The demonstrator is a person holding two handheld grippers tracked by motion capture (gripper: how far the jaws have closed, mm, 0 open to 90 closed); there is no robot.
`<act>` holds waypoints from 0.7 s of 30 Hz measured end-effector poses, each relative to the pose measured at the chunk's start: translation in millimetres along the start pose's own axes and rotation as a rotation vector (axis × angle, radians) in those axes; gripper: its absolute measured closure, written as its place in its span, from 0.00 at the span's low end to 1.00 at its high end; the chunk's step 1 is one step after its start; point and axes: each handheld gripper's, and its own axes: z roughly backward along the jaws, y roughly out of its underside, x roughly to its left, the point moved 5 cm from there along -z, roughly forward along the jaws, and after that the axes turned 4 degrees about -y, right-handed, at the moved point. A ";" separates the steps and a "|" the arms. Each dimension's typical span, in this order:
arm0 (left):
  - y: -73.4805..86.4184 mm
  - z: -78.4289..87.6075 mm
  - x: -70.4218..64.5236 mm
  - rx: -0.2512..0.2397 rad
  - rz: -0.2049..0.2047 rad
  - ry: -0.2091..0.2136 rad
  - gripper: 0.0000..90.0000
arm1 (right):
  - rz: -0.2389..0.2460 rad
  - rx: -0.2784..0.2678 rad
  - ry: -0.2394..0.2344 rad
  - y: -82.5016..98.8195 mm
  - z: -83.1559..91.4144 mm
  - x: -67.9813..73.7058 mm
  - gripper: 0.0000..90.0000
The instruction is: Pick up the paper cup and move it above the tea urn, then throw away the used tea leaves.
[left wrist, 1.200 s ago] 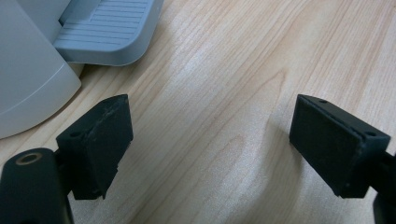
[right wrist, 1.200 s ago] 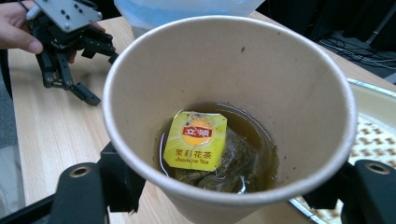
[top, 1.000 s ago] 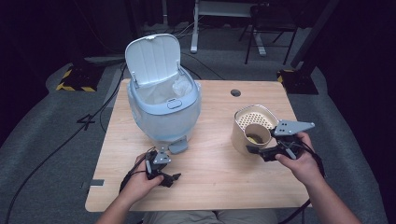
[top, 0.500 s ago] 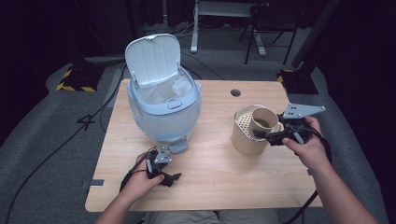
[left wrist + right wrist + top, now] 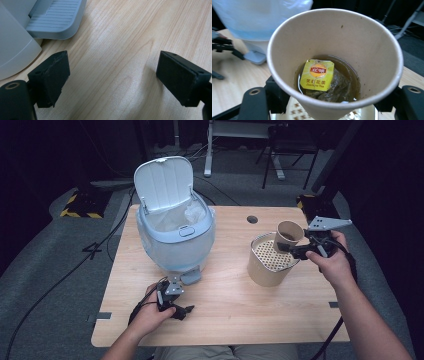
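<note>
My right gripper [image 5: 292, 251] is shut on a brown paper cup [image 5: 288, 234], held tilted over the round tan container [image 5: 269, 267] with a perforated insert. In the right gripper view the cup [image 5: 362, 42] holds a little dark tea and a used tea bag with a yellow tag [image 5: 317, 74]. My left gripper [image 5: 182, 311] rests low on the table in front of the pedal of the light blue bin [image 5: 175, 240]; its jaws stand open over bare wood, with the bin's pedal [image 5: 53, 22] just beyond. The bin's lid [image 5: 164, 182] is up.
The wooden table [image 5: 225, 310] has a cable hole [image 5: 252, 219] near its far edge. A desk frame and chair legs stand on the dark floor behind. Cables trail from both grippers.
The right gripper has lifted the paper cup up out of the tan container and moved it back and right, tilting it. The left gripper has stayed put.
</note>
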 end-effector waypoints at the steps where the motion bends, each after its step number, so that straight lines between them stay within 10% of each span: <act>1: 0.0 0.0 0.0 0.000 0.000 0.000 0.14 | -0.002 0.004 0.007 0.8 -0.4 -2.3 0.33; 4: -0.2 -0.3 0.2 -0.001 0.001 0.002 0.14 | 0.023 0.018 0.041 2.9 -1.5 -9.7 0.33; 21: 5.9 5.4 -3.5 -0.005 0.029 -0.032 0.15 | 0.487 0.123 0.227 3.7 -8.2 -14.7 0.34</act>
